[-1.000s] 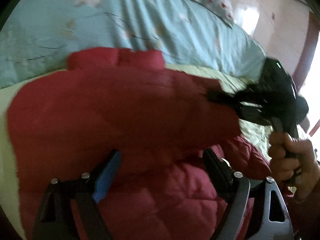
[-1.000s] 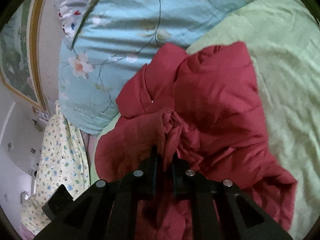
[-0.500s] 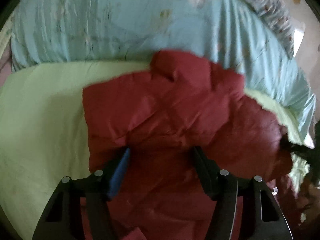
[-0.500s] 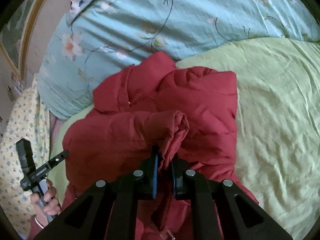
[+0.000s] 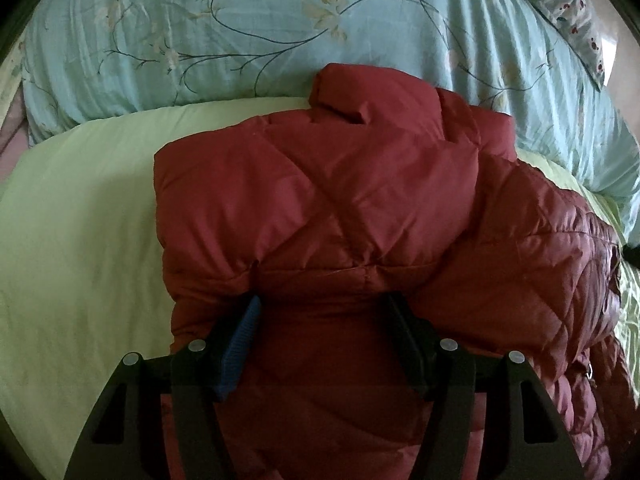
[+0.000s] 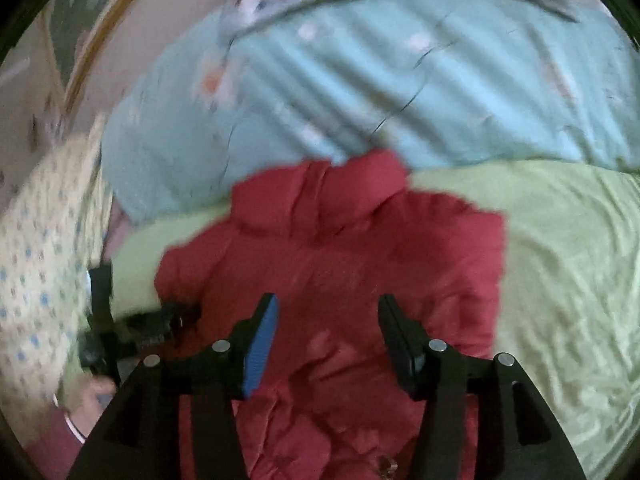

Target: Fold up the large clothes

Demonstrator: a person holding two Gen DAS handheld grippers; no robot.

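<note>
With the right tongs (image 6: 326, 336) just opened and empty above the puffy dark-red quilted jacket (image 5: 320, 200) on the pale green bedsheet (image 5: 80, 220), and the left tongs (image 5: 322, 324) half-open astride its folded edge without clearly pinching, the springy padding may unfold itself.

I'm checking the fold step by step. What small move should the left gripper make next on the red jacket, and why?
Probably close the left gripper on the folded edge of the red jacket: its jaws straddle that thick edge without visibly pinching it, and the right gripper has just opened, with nothing gripped.
</note>
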